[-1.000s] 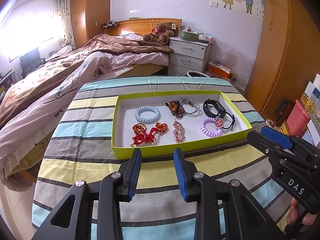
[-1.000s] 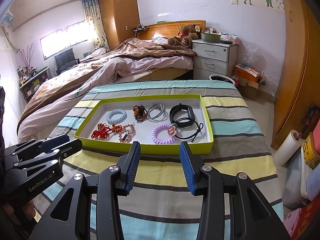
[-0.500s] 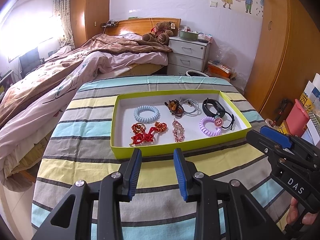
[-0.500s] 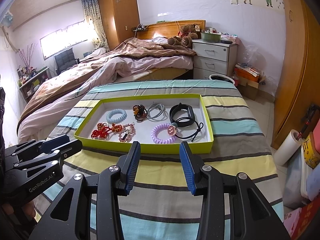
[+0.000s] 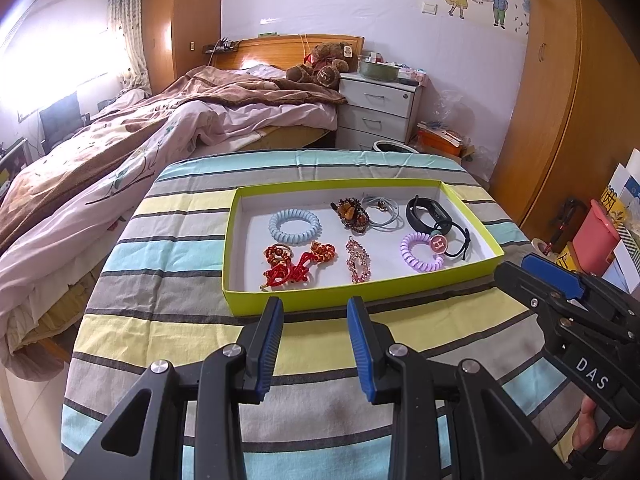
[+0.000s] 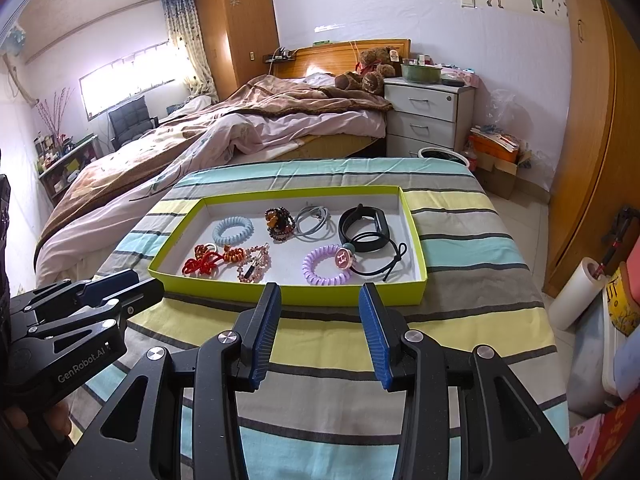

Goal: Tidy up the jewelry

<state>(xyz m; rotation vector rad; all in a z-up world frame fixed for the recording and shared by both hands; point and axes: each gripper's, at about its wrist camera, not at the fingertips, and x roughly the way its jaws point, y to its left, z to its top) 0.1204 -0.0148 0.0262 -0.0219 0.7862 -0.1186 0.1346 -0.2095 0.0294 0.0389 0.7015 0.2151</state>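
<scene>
1. Bed (image 5: 168, 136) w/ rumpled pink and brown covers is seen behind the work surface; a teddy bear (image 5: 326, 66) is propped at the headboard, beside a white nightstand (image 5: 380, 114).
2. Striped cloth (image 5: 176, 248) in blue, yellow and grey is spread over the table in the foreground.
3. Tray (image 5: 352, 298), shallow, yellow-green w/ white floor, is set on the cloth just beyond both sets of fingertips.
4. Left gripper (image 5: 315, 312) is held above the cloth, just short of the tray's near wall; jaws are parted, nothing betw. them.
5. Right gripper (image 6: 320, 298) is held likewise, to the right of the left one; jaws are spread a bit wider, also empty.
6. Black band (image 6: 362, 226) is laid at the tray's far right, next to a thin black cord w/ a round pink charm (image 6: 344, 259).
7. Blue coil hair tie (image 5: 295, 226) is placed far left; purple coil hair tie (image 5: 420, 252) near right.
8. Grey hair ties (image 6: 314, 222) and a dark amber bead bracelet (image 5: 352, 216) are laid touching at far centre.
9. Red knotted cord piece (image 5: 296, 262) is at near left, a pink beaded clip (image 5: 359, 260) just beside it.
</scene>
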